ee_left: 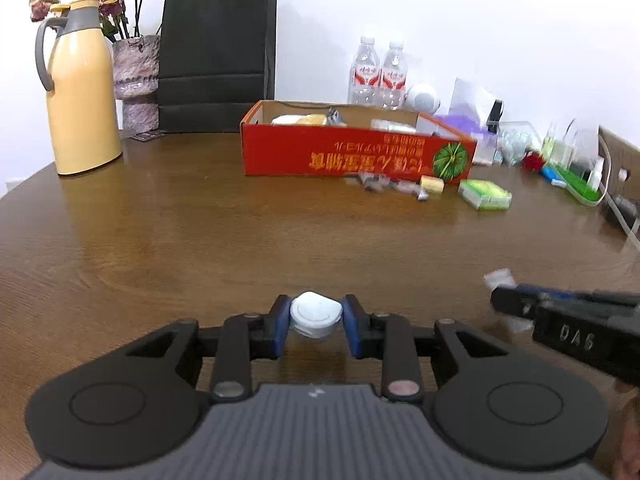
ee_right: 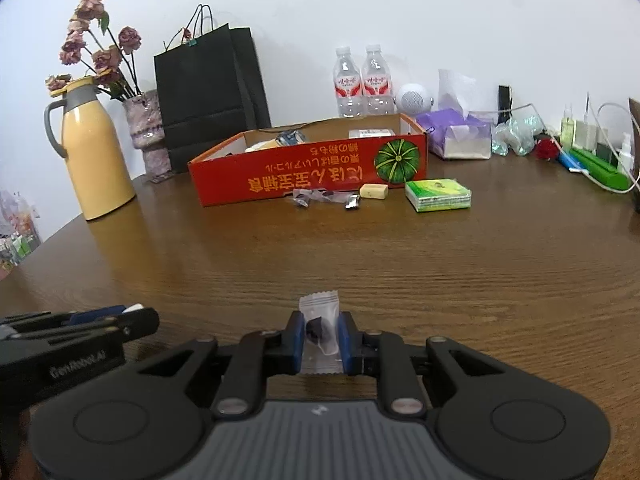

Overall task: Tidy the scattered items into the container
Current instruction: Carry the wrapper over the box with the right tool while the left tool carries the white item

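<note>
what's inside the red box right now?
In the red box: a pale yellowish item, a blue-patterned packet and a white pack. The front wall hides its floor.

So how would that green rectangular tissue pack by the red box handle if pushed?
The green rectangular tissue pack lies flat, so it would probably slide rather than roll or tip. Its soft-looking wrapper suggests it is light and slightly squashy.

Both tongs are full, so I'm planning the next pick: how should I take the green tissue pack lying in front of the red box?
Grip the green tissue pack across its two short ends, coming from above. It lies flat on the table with free space to its right, though the small yellow block sits near its left end.
</note>
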Action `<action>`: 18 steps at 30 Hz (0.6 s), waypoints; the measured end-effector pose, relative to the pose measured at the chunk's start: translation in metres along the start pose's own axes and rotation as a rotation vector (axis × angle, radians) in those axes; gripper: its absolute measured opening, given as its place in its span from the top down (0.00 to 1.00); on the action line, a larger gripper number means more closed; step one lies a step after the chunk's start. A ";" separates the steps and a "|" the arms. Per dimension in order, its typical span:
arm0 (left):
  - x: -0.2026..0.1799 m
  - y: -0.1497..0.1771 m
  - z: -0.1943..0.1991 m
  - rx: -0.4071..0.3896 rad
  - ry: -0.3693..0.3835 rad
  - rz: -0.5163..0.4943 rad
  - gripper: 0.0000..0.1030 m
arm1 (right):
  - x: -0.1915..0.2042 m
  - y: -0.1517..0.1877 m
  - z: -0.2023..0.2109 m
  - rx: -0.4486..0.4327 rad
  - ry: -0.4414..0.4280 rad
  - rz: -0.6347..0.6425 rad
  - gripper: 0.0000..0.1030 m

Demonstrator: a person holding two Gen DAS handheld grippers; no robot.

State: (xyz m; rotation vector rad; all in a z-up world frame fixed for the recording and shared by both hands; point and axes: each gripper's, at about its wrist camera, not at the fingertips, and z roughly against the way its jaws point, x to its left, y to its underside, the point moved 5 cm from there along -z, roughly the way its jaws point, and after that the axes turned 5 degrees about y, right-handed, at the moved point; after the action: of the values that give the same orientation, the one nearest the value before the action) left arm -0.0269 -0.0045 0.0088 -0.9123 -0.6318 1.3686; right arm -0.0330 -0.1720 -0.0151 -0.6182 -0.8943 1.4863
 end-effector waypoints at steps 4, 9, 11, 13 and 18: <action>0.017 -0.074 0.000 -0.093 0.077 0.019 0.72 | -0.008 -0.041 -0.008 -0.031 -0.041 0.053 0.84; 0.034 -0.183 -0.082 -0.002 0.177 0.041 0.72 | -0.024 -0.157 -0.042 -0.054 -0.061 0.073 0.83; 0.036 -0.206 -0.136 0.140 0.253 0.081 0.72 | -0.026 -0.207 -0.075 0.000 -0.095 0.069 0.83; 0.033 -0.218 -0.187 0.265 0.264 0.082 0.72 | -0.031 -0.245 -0.119 0.087 -0.092 0.066 0.83; 0.028 -0.210 -0.268 0.438 0.142 0.040 0.72 | -0.042 -0.290 -0.238 0.347 -0.032 -0.004 0.83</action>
State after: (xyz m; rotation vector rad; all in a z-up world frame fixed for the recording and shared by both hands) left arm 0.3125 -0.0164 0.0400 -0.6605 -0.1919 1.3907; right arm 0.3312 -0.1816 0.0848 -0.3365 -0.6393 1.6042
